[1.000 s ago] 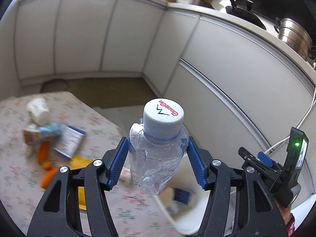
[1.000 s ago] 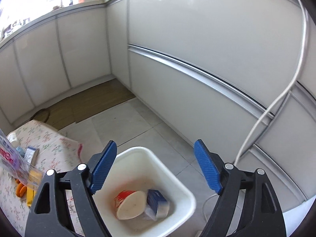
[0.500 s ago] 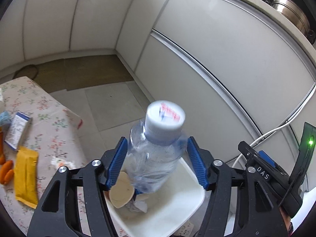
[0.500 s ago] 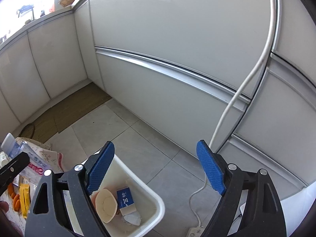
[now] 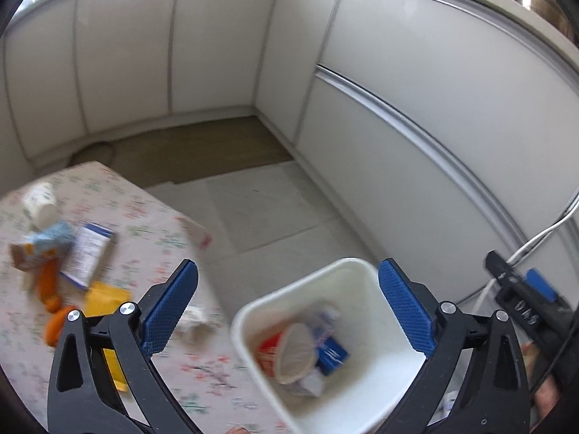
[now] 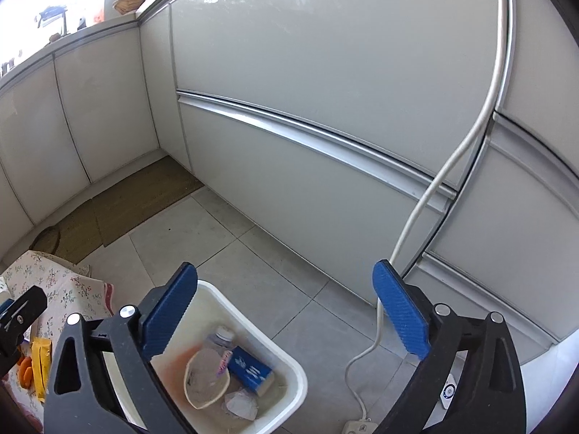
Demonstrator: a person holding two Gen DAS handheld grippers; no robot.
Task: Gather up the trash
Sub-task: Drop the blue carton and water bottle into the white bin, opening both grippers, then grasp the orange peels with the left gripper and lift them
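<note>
Left gripper: jaws spread wide, nothing between blue pads, angled downward. Right gripper: jaws likewise wide apart, empty, tilted downward. Both held side by side.

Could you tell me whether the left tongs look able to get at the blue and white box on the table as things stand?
Probably yes: the left tongs are open and empty, and the box lies uncovered on the table.

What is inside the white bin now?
Inside the white bin lie a clear bottle, a paper bowl, a blue box and crumpled paper. What lies beneath them is covered.
</note>
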